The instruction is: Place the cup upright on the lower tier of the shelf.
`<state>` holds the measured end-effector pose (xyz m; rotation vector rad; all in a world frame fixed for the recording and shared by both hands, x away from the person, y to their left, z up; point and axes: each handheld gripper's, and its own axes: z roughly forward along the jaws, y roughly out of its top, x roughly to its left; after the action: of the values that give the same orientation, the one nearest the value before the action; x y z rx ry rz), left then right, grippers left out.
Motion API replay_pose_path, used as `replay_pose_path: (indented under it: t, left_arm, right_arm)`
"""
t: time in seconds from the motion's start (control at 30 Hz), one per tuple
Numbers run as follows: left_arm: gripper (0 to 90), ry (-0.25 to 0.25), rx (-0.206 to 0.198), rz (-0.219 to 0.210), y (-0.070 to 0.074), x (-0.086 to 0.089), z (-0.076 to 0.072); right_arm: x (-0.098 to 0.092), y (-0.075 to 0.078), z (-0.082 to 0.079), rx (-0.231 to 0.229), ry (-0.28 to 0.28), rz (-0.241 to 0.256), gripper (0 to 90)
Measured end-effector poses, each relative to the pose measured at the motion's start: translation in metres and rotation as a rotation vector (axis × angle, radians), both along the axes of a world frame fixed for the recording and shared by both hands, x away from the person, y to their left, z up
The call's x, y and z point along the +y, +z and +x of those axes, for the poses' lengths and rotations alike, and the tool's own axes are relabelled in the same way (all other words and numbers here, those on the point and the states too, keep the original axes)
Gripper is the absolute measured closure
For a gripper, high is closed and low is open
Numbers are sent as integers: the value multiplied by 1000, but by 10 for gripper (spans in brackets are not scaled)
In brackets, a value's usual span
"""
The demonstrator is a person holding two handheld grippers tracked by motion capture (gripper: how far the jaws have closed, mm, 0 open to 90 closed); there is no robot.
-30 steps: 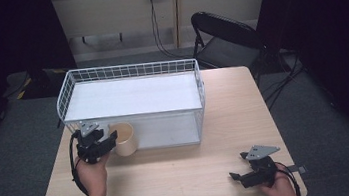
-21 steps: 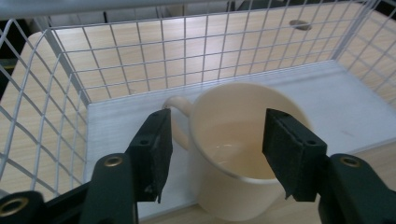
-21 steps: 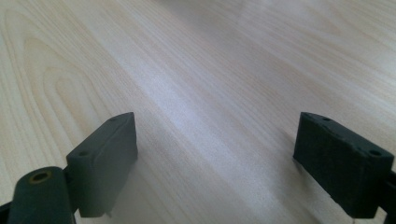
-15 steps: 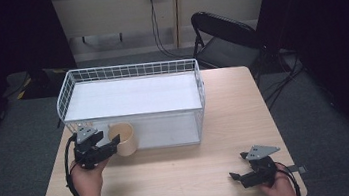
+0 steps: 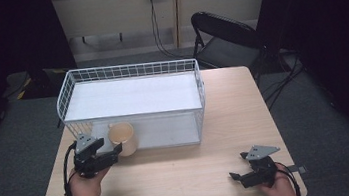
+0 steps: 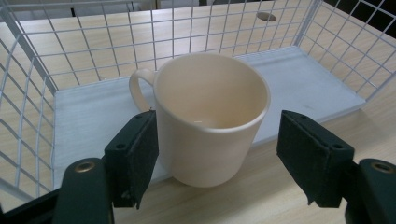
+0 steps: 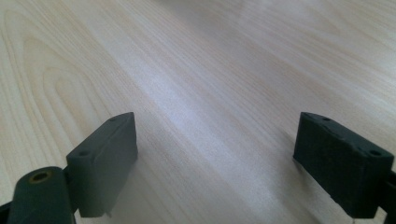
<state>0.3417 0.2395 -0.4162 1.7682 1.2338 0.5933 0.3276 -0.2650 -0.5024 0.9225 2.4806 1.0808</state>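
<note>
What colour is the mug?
The mug is cream all over, inside and out; the left gripper view shows it best.

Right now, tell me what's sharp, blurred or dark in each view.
High view: table lit, surroundings black. Left gripper view: mug sharp, faint glint inside, basket wires crisp. Right gripper view: tongs soft-edged, wood grain blurs toward the top.
</note>
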Motion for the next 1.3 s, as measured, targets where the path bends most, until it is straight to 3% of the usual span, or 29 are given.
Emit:
replay_pose_path:
  t: [0.37, 0.73, 1.3]
  left_arm:
    - [295, -9, 27, 22, -12, -1, 1]
    - [312, 10, 42, 45, -22, -12, 13]
    - [390, 47, 46, 35, -27, -17, 23]
  right_arm:
    - [0, 0, 0, 0, 0, 0, 127]
    - [0, 0, 0, 0, 0, 0, 127]
    - [0, 0, 0, 1, 0, 0, 127]
